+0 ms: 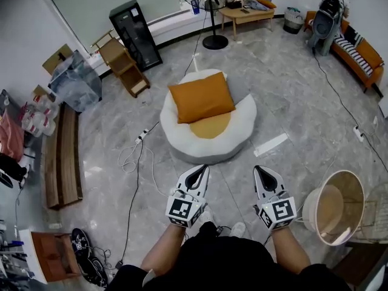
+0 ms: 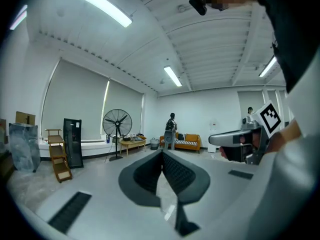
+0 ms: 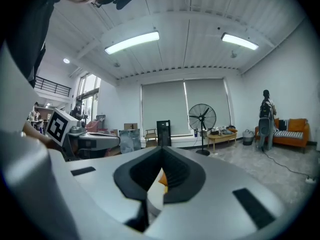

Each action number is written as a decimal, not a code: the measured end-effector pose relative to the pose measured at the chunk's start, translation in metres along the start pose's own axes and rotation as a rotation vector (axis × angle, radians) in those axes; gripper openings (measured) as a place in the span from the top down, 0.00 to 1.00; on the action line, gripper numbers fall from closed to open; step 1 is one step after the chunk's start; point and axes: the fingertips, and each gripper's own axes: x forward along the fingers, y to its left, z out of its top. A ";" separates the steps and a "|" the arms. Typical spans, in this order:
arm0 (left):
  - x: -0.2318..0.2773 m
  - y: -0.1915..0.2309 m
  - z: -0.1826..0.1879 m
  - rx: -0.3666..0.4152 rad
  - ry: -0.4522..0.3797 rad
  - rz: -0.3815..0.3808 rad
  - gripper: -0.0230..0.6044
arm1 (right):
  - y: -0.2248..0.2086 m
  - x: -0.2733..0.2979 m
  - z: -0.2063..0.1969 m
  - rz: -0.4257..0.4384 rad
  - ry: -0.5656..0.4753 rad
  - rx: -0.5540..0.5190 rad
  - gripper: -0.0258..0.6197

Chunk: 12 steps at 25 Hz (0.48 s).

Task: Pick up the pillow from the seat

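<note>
The orange pillow [image 1: 202, 97] lies flat on the round white seat [image 1: 177, 132], toward its far side, with nothing touching it. The left gripper [image 1: 197, 172] and right gripper [image 1: 263, 172] are held side by side near the person's waist. Both are clenched on nothing and well apart from the seat. Their tips point toward the seat, probably a ready stance for the approach. The jaws must part before any grasp.

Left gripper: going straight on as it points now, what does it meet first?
Probably nothing near. From above the left gripper aims at the seat, but its own view looks level across the room, so it likely passes over seat and pillow. Height is unclear.
</note>
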 end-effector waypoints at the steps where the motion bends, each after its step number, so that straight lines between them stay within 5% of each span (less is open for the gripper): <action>1: 0.002 0.004 0.001 -0.001 -0.005 -0.001 0.95 | 0.003 0.004 0.003 0.003 -0.002 0.001 0.95; 12: 0.015 0.076 0.011 -0.002 -0.014 -0.023 0.94 | 0.021 0.076 0.018 -0.013 0.004 -0.044 0.95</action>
